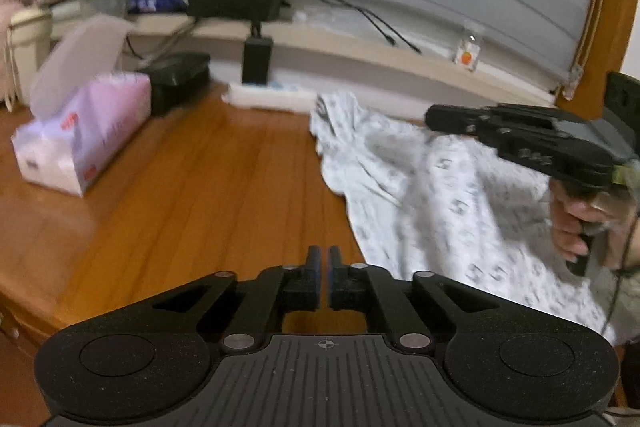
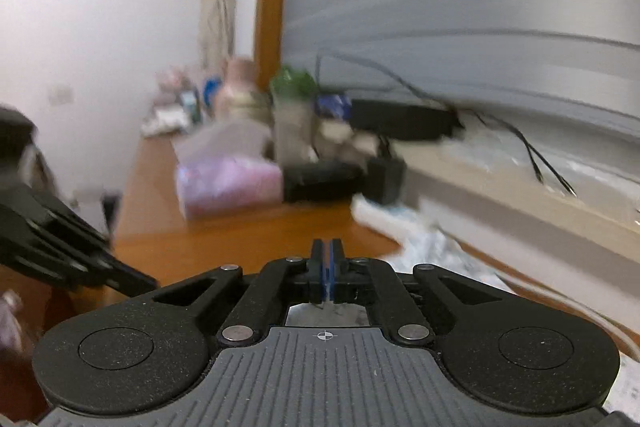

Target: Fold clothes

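1. The patterned white garment is lying crumpled on the right part of the wooden worktop, bunched into ridges and spilling over the near edge; no tidy fold is showing anywhere on it, so I am judging the folding as barely begun.

2. The left gripper is hovering over bare wood just left of the cloth. Its blue-padded jaws are standing almost together with a thin gap, and nothing is lying between them, so it is gripping nothing.

3. The right gripper is appearing clenched in its own view, pads pressed together. A pale sliver is showing at the pad line, but blur is hiding whether that is cloth, so I cannot tell if it is pinching fabric. In the left wrist view it is hanging above the garment, carried by a hand on its grip.

4. Both views are smearing, which is limiting what can be read of the cloth's edges and shape.

5. What is left, as I am judging it: spreading the garment flat, finding its edges or corners, then making every fold.

6. A tissue box and a black box are sitting on the worktop's left and back, well apart from the cloth and leaving open wood between for folding.
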Available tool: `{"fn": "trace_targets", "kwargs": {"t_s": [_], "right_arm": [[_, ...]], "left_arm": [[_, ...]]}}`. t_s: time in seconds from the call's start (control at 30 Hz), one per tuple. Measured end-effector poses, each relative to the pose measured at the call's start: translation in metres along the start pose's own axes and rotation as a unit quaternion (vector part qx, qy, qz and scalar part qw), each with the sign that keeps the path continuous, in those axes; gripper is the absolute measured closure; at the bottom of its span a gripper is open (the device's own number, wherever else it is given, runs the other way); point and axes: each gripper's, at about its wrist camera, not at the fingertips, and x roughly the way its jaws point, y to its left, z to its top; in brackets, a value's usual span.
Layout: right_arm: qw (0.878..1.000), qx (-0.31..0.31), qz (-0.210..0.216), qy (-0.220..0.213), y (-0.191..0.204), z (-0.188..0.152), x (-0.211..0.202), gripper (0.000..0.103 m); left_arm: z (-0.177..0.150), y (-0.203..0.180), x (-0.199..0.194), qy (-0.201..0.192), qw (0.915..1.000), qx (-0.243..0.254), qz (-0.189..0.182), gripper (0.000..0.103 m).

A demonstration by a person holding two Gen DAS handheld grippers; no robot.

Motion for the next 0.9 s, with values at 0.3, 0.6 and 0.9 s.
{"fn": "trace_targets", "kwargs": {"t_s": [0.3,0.6,0.9], "right_arm": [[0.994,0.001,-0.012,0.111,-0.015,-0.022,-0.006,0.091],[0.992,0.036,-0.006,0.117,-0.035,-0.028,-0.002,0.085],[0.993,0.039,-0.012,0.107,-0.066,0.024,0.064,0.061]], "left_arm": [[-0.014,-0.021,0.014,0.029,0.9984,0.005,-0.049,0.062],[-0.019,-0.025,0.001,0.04,0.9988,0.018,-0.021,0.095],[-0.025,-0.009,-0.007,0.055,0.9978,-0.018,-0.031,0.084]]}}
